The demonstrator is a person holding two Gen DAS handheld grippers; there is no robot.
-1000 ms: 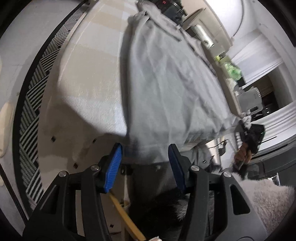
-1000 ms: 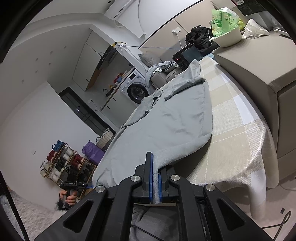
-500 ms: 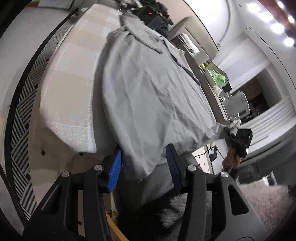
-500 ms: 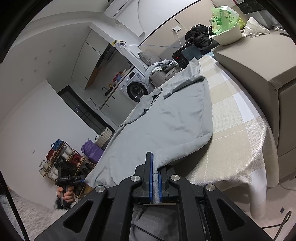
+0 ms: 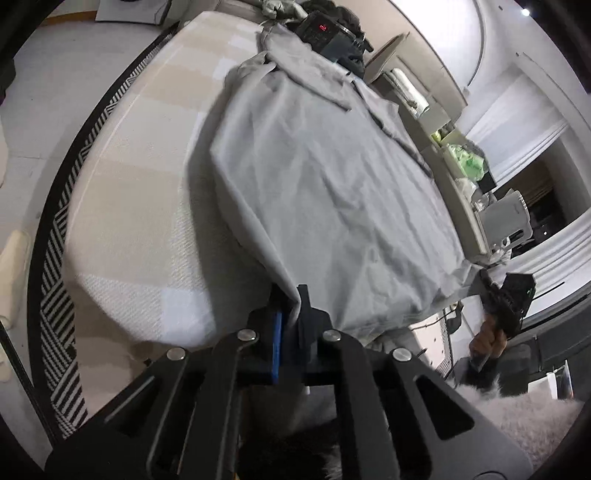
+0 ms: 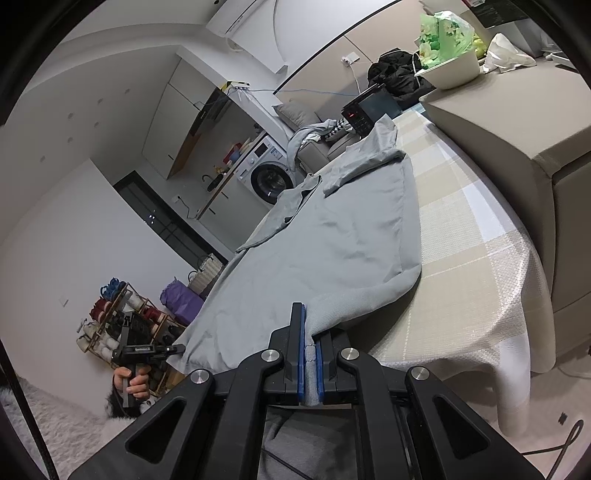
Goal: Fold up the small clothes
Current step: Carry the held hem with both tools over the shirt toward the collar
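— Where's the grey shirt now?

— Lying flat on the desk with the checked cloth. Its near edge hangs over the front. Both tongs are pinching that edge. The left tongs have just snapped closed on one bottom corner. The right tongs are closed tight on the other.

— What could go wrong?

— I think the left ones only hold a thin bit of cloth. If that hand lifts fast, the corner might slip out. Then the fold would come out crooked. A hard pull could also drag the shirt off the desk.

— Any words to read?

— Red digits glow on the black box at the far end, but they're too small to read.
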